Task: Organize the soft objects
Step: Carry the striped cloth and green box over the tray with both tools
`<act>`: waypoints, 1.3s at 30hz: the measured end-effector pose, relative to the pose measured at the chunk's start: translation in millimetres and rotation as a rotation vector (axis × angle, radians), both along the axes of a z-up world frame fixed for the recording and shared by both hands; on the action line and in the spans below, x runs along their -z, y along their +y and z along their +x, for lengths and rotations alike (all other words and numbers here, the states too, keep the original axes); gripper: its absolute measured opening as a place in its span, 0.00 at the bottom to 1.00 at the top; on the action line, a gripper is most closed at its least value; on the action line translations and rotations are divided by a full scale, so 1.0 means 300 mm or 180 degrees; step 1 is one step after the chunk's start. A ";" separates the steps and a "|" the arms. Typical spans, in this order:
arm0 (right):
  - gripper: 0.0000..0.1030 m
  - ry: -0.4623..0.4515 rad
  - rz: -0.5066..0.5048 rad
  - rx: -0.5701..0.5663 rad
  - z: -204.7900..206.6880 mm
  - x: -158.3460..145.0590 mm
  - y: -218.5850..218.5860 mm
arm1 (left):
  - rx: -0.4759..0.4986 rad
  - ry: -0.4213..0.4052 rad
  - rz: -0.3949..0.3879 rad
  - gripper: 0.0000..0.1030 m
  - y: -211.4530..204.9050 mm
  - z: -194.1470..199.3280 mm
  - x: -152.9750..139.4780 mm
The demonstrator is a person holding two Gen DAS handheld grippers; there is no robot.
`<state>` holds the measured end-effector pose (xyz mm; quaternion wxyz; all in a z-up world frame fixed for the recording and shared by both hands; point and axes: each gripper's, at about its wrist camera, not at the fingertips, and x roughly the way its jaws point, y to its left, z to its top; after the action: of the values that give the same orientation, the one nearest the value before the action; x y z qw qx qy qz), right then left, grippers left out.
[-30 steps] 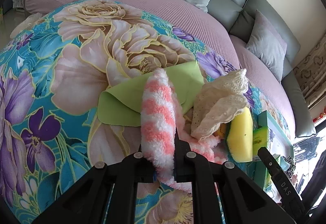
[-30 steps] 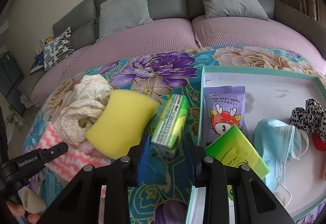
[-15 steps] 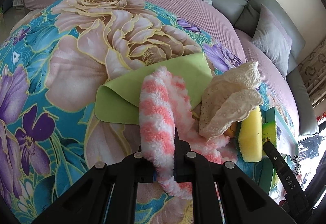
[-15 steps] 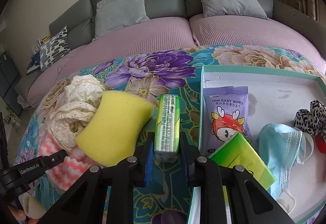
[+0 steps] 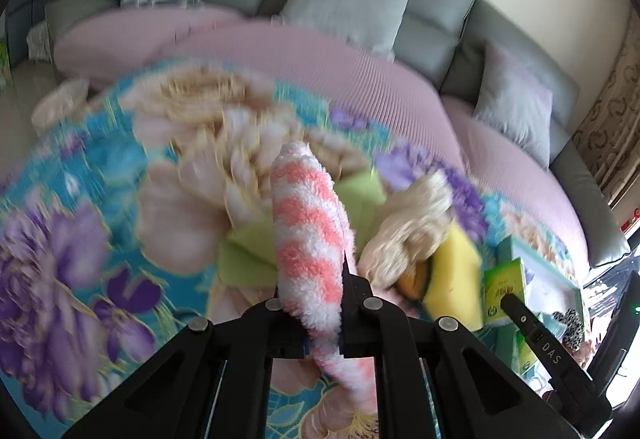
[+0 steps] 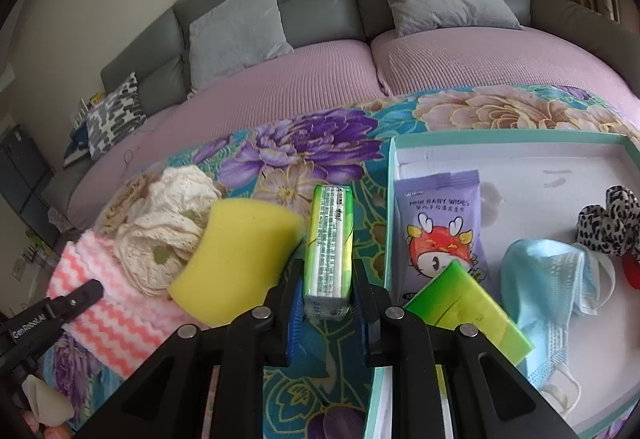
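Since earlier, left gripper (image 5: 310,309) has lifted the sock (image 5: 308,239) it pinches; right gripper (image 6: 326,303) now clamps the pack (image 6: 329,243) upright, just left of the tray (image 6: 508,137), probably its destination. Sponge (image 6: 236,251) waits alongside.

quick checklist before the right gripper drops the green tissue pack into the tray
1. Right gripper grip on the green tissue pack: pads pinch its near end, ok.
2. Pack over the tray: not ok, it is over the floral cloth, left of the tray wall.
3. Landing spot: bare white floor behind the baby wipes, ok.
4. Yellow sponge clearance: it sits against the pack's left side, cannot tell if touching.
5. Left gripper out of the way: shut on the pink striped towel, left of the pile, ok.
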<state>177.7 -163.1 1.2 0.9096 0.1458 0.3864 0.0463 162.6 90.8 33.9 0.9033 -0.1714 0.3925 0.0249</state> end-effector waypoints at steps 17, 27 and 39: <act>0.22 -0.0298 -0.0095 0.0331 -0.125 -0.150 -0.202 | 0.0327 -0.0785 0.0182 0.09 -0.142 -0.100 -0.260; 0.22 -0.0368 -0.0219 0.0937 -0.220 -0.181 -0.506 | 0.1070 -0.1075 0.0108 0.09 -0.446 -0.105 -0.290; 0.22 -0.0324 -0.0234 0.1368 -0.283 -0.134 -0.742 | 0.1802 -0.1192 0.0016 0.09 -0.768 -0.105 -0.223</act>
<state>92.7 -385.8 41.4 0.9215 0.1890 0.3015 -0.1554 131.0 -139.5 100.8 0.9312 -0.0550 0.2517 -0.2579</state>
